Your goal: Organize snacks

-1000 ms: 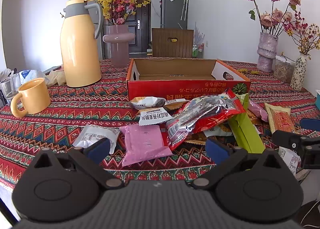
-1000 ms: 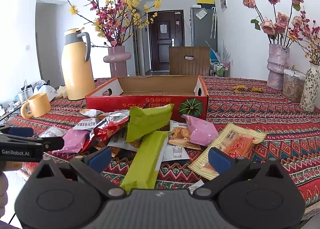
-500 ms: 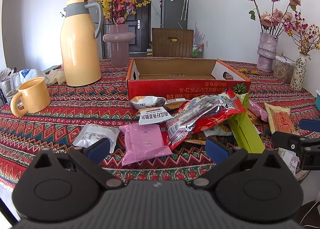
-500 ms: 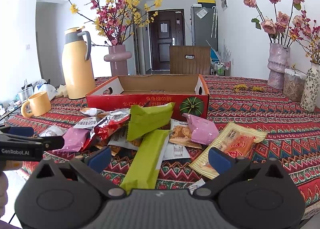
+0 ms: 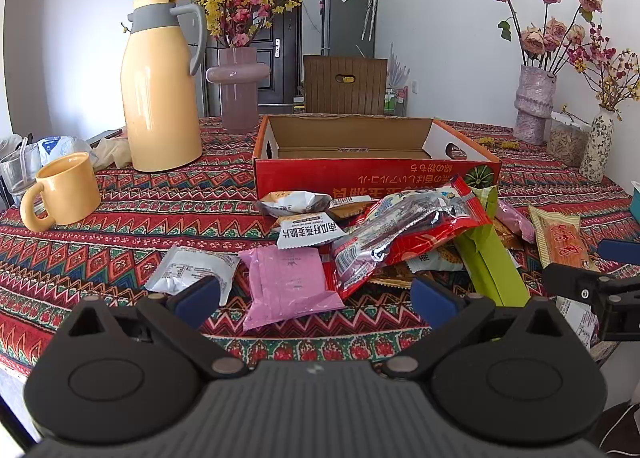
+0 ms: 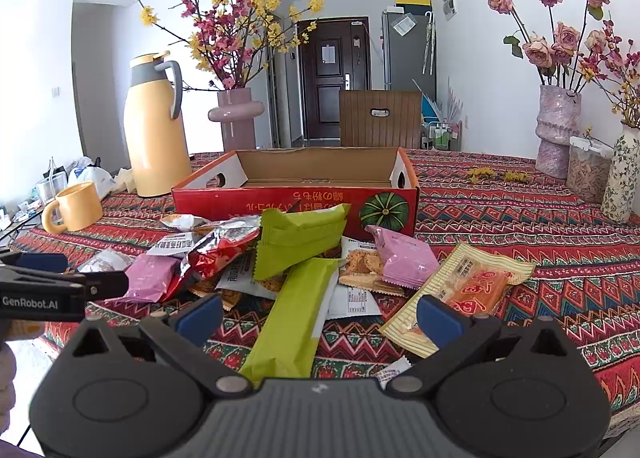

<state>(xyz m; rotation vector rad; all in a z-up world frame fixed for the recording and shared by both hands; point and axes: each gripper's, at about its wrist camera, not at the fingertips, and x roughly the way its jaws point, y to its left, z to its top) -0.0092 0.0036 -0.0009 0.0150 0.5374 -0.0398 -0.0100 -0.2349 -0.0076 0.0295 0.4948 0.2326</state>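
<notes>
A pile of snack packets lies on the patterned tablecloth in front of an empty red cardboard box [image 5: 372,178] [image 6: 296,200]. In the left wrist view a pink packet [image 5: 290,284], a white packet [image 5: 188,272] and a red-and-silver packet [image 5: 404,234] lie nearest. My left gripper [image 5: 316,298] is open and empty just short of the pink packet. In the right wrist view a long green packet [image 6: 296,312], a second green packet [image 6: 300,238], a pink packet [image 6: 402,258] and a yellow-orange packet [image 6: 464,290] lie ahead. My right gripper [image 6: 320,316] is open and empty, straddling the long green packet's near end.
A yellow thermos jug [image 5: 160,86] and a yellow mug [image 5: 64,190] stand at the left. A pink vase with blossom branches [image 5: 238,92] stands behind the box. Flower vases [image 6: 558,130] and a jar [image 6: 588,168] stand at the right. The table's near edge runs just below both grippers.
</notes>
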